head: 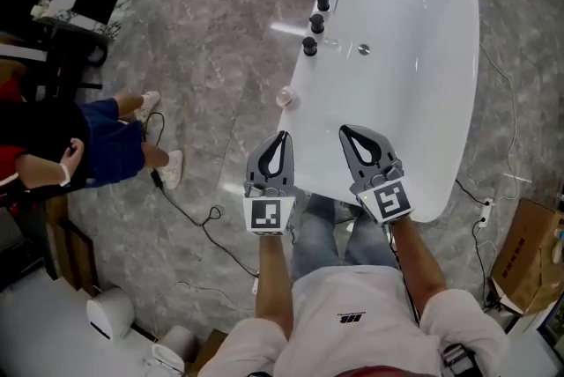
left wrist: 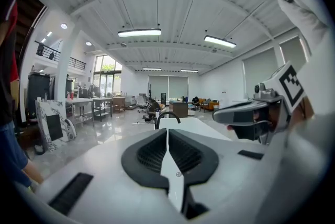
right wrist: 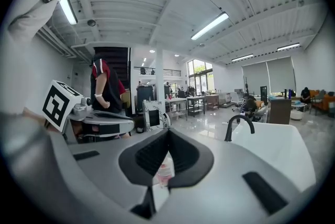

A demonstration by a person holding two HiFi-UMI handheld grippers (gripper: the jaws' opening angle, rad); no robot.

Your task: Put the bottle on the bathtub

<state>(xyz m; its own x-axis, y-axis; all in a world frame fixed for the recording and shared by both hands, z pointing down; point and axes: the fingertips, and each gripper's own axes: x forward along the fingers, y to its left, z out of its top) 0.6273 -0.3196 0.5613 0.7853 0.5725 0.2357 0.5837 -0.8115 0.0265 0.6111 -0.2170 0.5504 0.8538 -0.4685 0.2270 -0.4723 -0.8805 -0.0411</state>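
Bottle stands upright on the left rim of the bathtub, near the knobs, apart from both grippers. We read the left gripper as jaws pressed together, holding nothing. The right gripper is likewise closed and empty, the bottle only glimpsed beyond it. We judge the placing done; next we just keep clear.

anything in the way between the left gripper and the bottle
Nothing visible does. The bottle stands on the bathtub rim just ahead of the left gripper, with only bare white rim between them. The black knobs sit beyond the bottle.
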